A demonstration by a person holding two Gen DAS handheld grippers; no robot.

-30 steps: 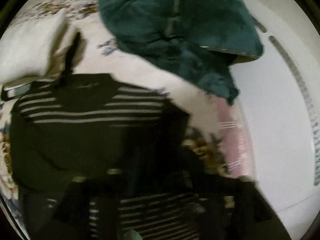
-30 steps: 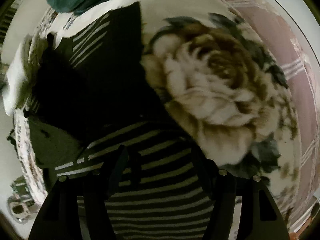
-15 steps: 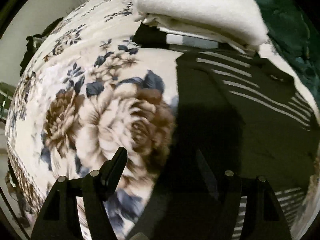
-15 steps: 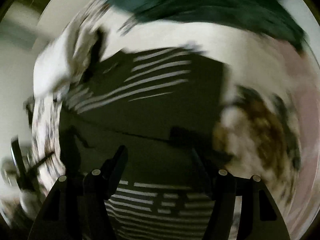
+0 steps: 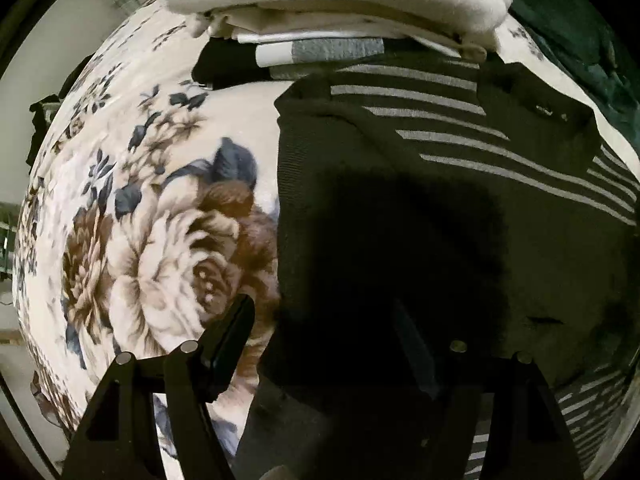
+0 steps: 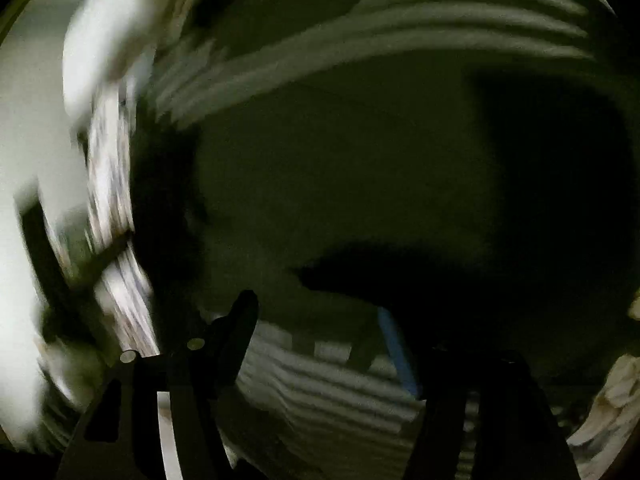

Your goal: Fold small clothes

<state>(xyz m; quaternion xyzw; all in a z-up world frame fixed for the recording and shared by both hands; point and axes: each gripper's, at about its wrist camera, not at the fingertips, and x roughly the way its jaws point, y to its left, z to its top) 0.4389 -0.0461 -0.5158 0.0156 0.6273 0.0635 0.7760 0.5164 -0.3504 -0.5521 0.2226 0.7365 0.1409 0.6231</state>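
Fingers (image 5: 324, 340) of both grippers spread wide over one striped sweater (image 5: 440, 200).

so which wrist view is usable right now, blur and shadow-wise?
Left wrist: sharp, fisheye-bent at the rim; a dark shadow covers the striped sweater ahead of the left claw. Right wrist: heavy motion smear, stripes streaked, right side almost black; only the right claw reads crisp.

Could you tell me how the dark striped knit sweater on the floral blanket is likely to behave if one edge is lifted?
The dark knit sweater with pale stripes would probably droop limply; it lies flat and creased on the floral blanket. Its ribbed knit looks grippy, so it likely won't slip. It may drag the plush blanket slightly.
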